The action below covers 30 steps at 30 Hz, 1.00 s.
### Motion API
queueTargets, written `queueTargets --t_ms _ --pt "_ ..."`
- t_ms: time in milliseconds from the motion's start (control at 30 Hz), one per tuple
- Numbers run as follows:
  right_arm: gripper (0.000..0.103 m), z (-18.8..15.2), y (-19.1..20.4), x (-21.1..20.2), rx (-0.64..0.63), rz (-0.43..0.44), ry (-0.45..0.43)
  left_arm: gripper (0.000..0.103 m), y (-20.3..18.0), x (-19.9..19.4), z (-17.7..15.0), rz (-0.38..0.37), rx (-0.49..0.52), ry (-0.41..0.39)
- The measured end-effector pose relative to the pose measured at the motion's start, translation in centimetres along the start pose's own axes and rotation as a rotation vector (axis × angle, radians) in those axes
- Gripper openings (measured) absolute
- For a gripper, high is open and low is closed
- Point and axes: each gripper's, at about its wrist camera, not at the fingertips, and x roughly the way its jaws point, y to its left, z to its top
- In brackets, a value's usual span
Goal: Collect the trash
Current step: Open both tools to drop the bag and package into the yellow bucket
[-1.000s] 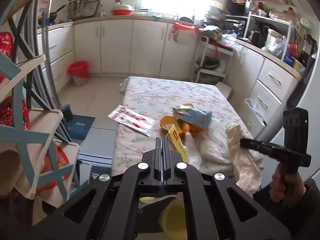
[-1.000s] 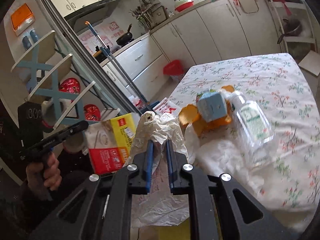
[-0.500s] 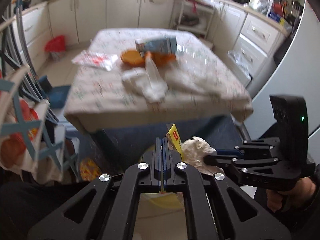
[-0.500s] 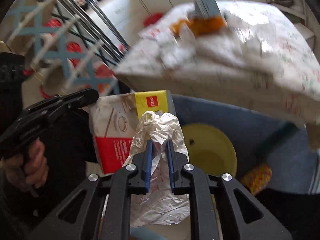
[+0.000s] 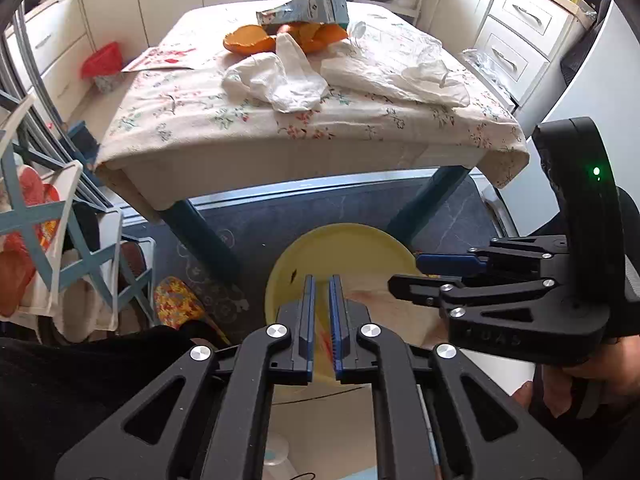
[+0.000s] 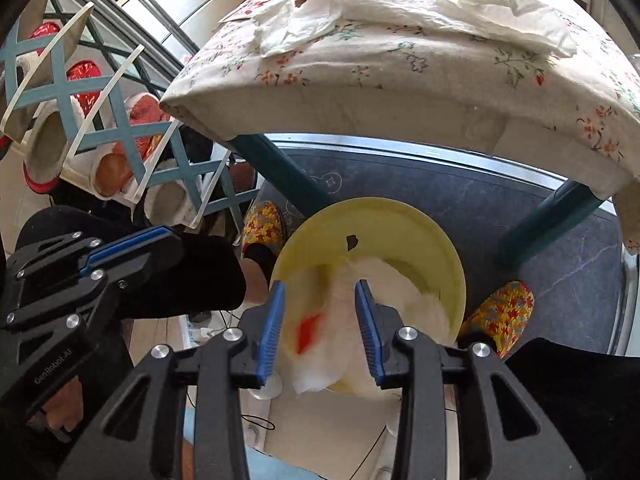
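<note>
Left wrist view: the left claw (image 5: 322, 286) hangs above the yellow bin (image 5: 304, 248) on the floor, its blue pads a narrow gap apart with nothing gripped between them; a blurred pale sheet with a red and yellow streak shows just below the tips, too smeared to identify. To its right the right claw (image 5: 404, 270) reaches in sideways over the same bin, fingers parted. Ahead and above the left claw stands the bench (image 5: 280, 152) under a floral cloth, carrying crumpled white paper (image 5: 280, 80), orange peel (image 5: 248, 42), a blue carton (image 5: 312, 10) on top of the peel, and a clear plastic wrap (image 5: 416, 52) further right. Right wrist view: the right claw (image 6: 320, 292) is spread wide and holds nothing; directly beneath and between its fingers a blurred white wrapper with a red patch (image 6: 320, 328) lies in or falls into the yellow bin (image 6: 400, 220), which of the two cannot be told. The left claw (image 6: 160, 236) sits off to the left, beside the bin rim. Patterned slippers (image 6: 500, 312) flank the bin on a dark mat (image 6: 460, 192).
</note>
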Motion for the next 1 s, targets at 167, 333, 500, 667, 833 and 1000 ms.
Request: queueTargets --t_ms 167,333,500,667,833,1000 --pt "0.042 -0.4 -0.7 -1.0 0.021 0.006 -0.033 0.011 -0.2 -0.9 0.1 0.032 0.015 -0.03" --pt "0.046 -0.4 -0.7 -2.2 0.022 0.012 -0.094 0.017 -0.4 -1.9 0.2 0.064 0.024 -0.068" --pt "0.05 -0.3 -0.7 -3.5 0.007 -0.002 -0.165 0.03 -0.7 -3.1 0.4 0.116 0.041 -0.12" --pt "0.052 -0.4 -0.7 -4.5 0.006 -0.014 -0.22 0.038 -0.9 -4.1 0.4 0.154 0.056 -0.155" --pt "0.052 -0.3 -0.8 -5.2 0.019 -0.019 -0.26 0.042 -0.9 -4.8 0.5 0.18 0.061 -0.178" --pt "0.052 -0.1 -0.9 -5.5 0.033 -0.019 -0.283 0.044 -0.8 -5.2 0.5 0.196 0.061 -0.192"
